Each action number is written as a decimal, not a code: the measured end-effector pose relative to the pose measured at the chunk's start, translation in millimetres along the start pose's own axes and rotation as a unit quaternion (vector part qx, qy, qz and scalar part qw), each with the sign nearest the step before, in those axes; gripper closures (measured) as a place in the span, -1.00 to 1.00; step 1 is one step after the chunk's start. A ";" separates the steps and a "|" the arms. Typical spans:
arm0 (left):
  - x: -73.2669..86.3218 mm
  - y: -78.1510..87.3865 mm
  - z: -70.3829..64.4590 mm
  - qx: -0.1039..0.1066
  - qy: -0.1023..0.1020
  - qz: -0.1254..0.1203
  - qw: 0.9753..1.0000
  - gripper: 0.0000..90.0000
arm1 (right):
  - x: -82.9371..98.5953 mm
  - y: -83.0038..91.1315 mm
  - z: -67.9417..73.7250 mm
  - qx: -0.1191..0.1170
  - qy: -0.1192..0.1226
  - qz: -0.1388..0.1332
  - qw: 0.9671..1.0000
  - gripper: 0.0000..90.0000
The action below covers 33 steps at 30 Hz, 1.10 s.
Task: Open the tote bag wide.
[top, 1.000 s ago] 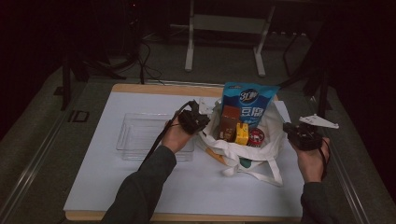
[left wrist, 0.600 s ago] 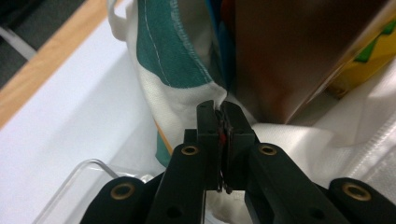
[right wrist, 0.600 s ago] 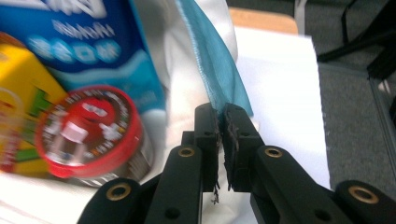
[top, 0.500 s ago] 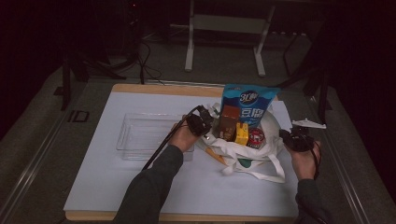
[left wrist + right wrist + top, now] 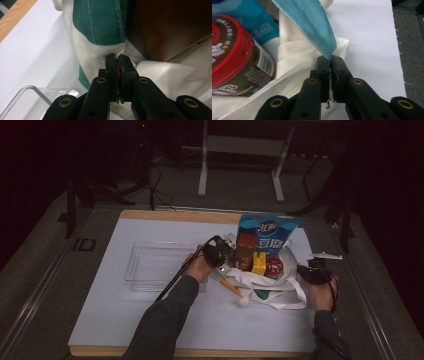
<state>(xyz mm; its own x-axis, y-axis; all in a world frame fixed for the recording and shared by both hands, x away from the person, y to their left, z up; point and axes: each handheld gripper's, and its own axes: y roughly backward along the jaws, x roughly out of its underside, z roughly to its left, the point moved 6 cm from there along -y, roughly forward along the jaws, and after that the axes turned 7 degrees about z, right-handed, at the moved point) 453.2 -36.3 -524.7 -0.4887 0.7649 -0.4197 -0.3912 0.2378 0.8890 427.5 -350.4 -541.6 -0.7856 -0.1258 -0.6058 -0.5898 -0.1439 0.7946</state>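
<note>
A white and green tote bag [image 5: 272,287] lies on the white sheet, with a tall blue packet [image 5: 267,232], a brown box [image 5: 245,252], a yellow box [image 5: 258,262] and a red-lidded can [image 5: 274,267] in it. My left gripper [image 5: 219,254] is at the bag's left edge. In the left gripper view, the left gripper [image 5: 119,62] is shut on a fold of the bag's white cloth [image 5: 100,25]. My right gripper [image 5: 309,272] is at the bag's right edge. In the right gripper view, the right gripper [image 5: 331,62] pinches the rim where a teal strip [image 5: 312,22] runs into the jaws, beside the can [image 5: 234,50].
A clear plastic tray [image 5: 155,265] stands empty just left of the bag, its corner near my left gripper [image 5: 32,92]. The bag's loose handles [image 5: 280,302] trail toward the front. The wooden table edge [image 5: 170,215] runs along the back, with dark floor and metal stands beyond.
Both grippers have closed in on the bag: the left moved right to its left edge, the right moved left and down to its right edge. The bag's mouth now looks pulled wider.
</note>
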 end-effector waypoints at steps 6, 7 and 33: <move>1.2 0.1 0.3 0.011 0.010 -0.006 1.000 0.93 | -3.2 5.8 2.4 0.005 -0.004 0.004 1.000 0.86; 2.0 1.0 0.9 0.015 0.007 -0.007 1.000 0.92 | -4.7 9.7 2.9 0.005 -0.005 -0.003 1.000 0.83; 5.4 28.3 -4.3 0.005 0.006 -0.053 0.999 0.79 | 32.6 60.1 111.7 -0.125 0.126 -0.055 0.982 0.96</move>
<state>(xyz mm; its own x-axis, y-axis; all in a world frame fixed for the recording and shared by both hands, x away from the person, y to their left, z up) 436.1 -28.0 -502.6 -0.4547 0.7274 -0.5140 -0.4334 0.3235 0.8411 345.5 -253.5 -509.3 -0.6289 -0.3307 -0.7036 -0.5798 -0.4035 0.7079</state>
